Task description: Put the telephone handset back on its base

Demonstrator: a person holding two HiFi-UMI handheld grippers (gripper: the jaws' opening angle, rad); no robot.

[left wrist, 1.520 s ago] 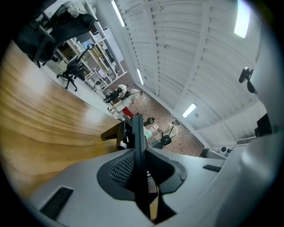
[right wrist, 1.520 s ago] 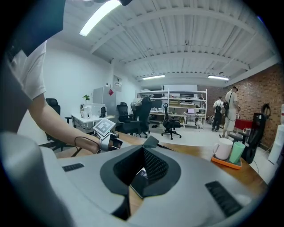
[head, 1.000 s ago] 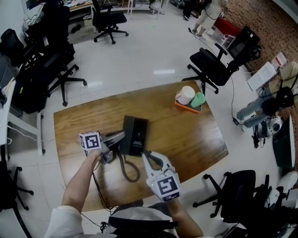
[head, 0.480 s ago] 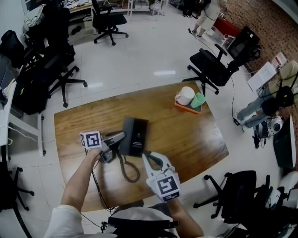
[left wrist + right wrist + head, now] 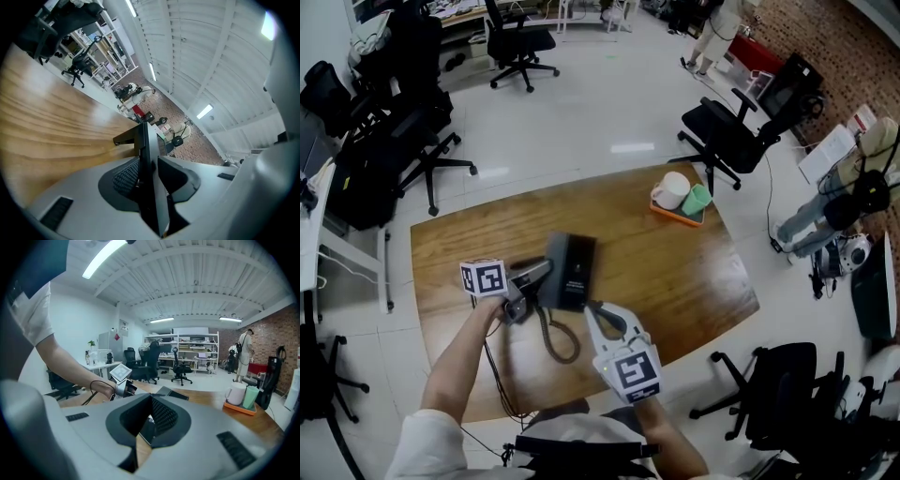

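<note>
The black telephone base [image 5: 575,272] lies on the wooden table [image 5: 675,272]. The black handset [image 5: 551,274] rests along the base's left side, and its coiled cord [image 5: 560,342] loops toward me. My left gripper [image 5: 536,277] reaches in from the left; its jaws are opening with the handset [image 5: 149,164] still standing between them as a thin dark slab. My right gripper [image 5: 605,319] hovers just in front of the base, open, with nothing between its fingers. In the right gripper view I see only bare wood and a corner of the base through that gripper's [image 5: 149,417] gap.
An orange tray [image 5: 671,217] with a white mug [image 5: 672,190] and a green cup [image 5: 698,200] sits at the table's far right corner. Black office chairs [image 5: 727,136] stand around the table. A thin cable [image 5: 492,361] runs off the near edge.
</note>
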